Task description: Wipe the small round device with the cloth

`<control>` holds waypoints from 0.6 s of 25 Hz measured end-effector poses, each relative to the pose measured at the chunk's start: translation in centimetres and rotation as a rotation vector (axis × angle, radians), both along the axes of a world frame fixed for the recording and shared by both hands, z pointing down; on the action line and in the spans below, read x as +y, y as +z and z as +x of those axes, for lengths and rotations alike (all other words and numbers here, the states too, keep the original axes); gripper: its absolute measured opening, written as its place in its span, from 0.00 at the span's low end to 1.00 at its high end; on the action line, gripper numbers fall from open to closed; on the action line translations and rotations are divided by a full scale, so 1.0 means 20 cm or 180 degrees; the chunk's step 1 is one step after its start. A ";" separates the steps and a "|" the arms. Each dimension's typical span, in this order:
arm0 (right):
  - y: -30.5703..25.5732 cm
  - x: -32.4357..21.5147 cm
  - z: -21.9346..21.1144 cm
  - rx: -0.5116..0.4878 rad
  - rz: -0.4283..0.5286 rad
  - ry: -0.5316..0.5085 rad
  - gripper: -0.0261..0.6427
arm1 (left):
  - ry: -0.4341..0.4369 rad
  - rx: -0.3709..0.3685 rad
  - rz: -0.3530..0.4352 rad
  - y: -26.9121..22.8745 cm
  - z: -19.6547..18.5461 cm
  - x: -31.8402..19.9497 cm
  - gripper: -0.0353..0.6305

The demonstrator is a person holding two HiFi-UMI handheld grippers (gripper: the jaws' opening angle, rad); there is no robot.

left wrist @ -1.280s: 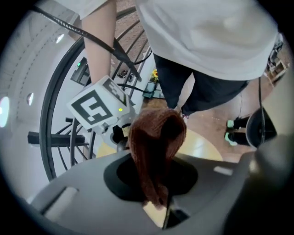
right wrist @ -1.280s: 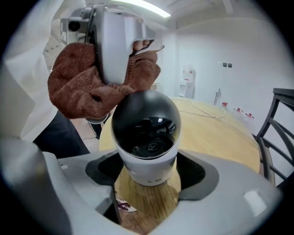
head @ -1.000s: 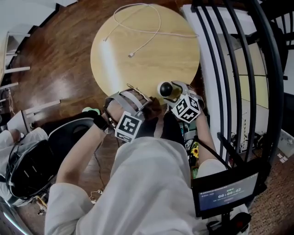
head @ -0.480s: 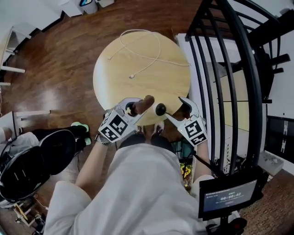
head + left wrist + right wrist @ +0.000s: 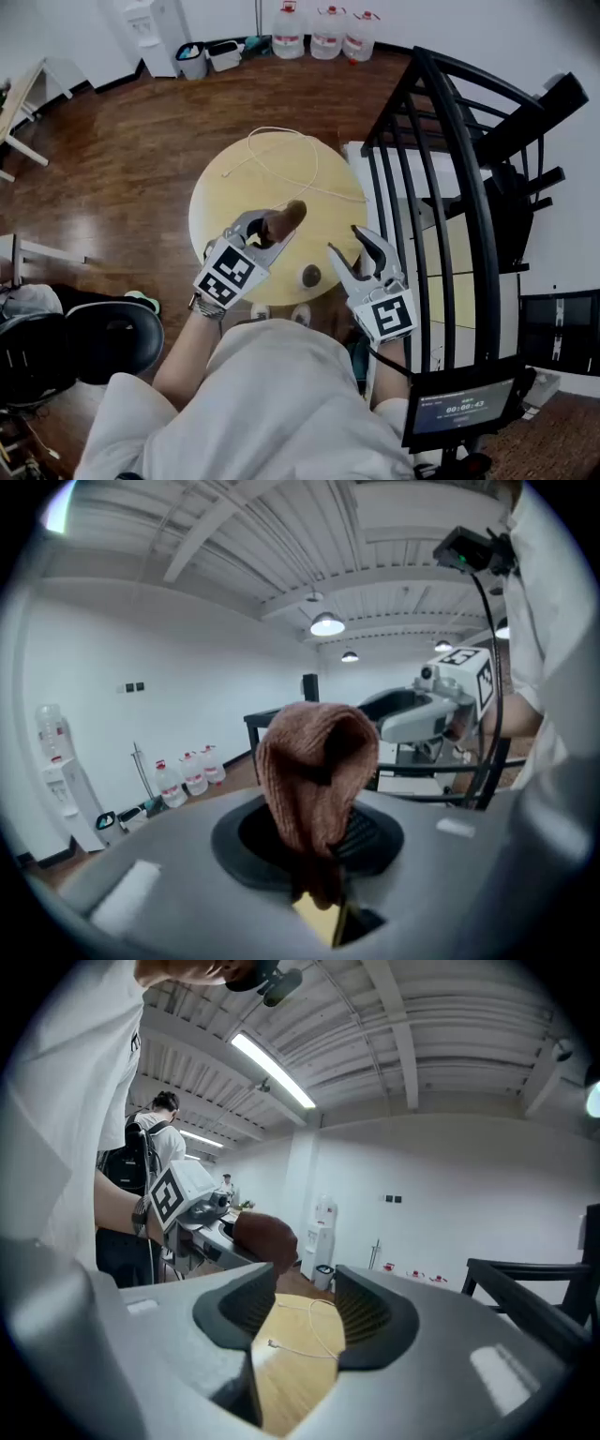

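As device (image 5: 311,276) left it, right claw (image 5: 346,243) narrowed, empty.

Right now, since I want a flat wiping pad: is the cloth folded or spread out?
Folded: the brown cloth stands doubled over in a bunched loop, pinched between the jaws of the left gripper.

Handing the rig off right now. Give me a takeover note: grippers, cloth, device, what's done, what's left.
Left gripper: shut on the brown cloth, held over the round table.
Right gripper: open and empty; its jaws have just been closing.
Small round device: on the table by its near edge, apart from both grippers.
Done: the cloth is in hand. Whether any wiping has happened cannot be told.
Left: bring the cloth down onto the device and wipe it, probably steadying it with the right gripper.
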State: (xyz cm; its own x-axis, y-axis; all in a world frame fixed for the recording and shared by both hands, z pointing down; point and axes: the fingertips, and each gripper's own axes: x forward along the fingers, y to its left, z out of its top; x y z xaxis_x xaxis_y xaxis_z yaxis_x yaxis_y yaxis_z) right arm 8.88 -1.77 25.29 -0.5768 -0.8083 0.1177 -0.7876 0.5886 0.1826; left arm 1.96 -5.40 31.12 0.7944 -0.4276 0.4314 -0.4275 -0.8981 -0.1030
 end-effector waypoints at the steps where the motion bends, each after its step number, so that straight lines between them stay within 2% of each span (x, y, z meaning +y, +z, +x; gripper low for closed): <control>1: -0.03 0.00 0.00 -0.0053 0.0037 0.0042 0.31 | -0.0024 0.0092 0.0043 -0.05 0.00 -0.01 0.18; 6: -0.09 0.01 0.04 -0.0089 0.0086 0.0215 0.22 | -0.0215 0.0634 0.0162 -0.26 -0.03 -0.06 0.18; 10: -0.19 -0.02 0.07 0.0035 0.0306 0.0531 0.11 | -0.0345 0.0749 0.0175 -0.28 -0.08 -0.08 0.18; 12: -0.21 -0.04 0.10 0.0066 0.0266 0.0704 0.05 | -0.0390 0.0791 0.0144 -0.27 -0.10 -0.08 0.18; 15: -0.18 -0.07 0.14 0.0036 0.0143 0.0851 0.05 | -0.0385 0.0792 0.0121 -0.26 -0.11 -0.08 0.18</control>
State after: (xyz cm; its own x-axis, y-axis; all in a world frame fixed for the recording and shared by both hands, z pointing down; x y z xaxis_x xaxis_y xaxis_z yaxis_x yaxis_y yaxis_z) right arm 11.66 -3.24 21.65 -0.3409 -0.9364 0.0834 -0.9117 0.3510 0.2136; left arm -0.18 -7.01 25.98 0.8161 -0.5380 0.2111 -0.5478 -0.8365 -0.0141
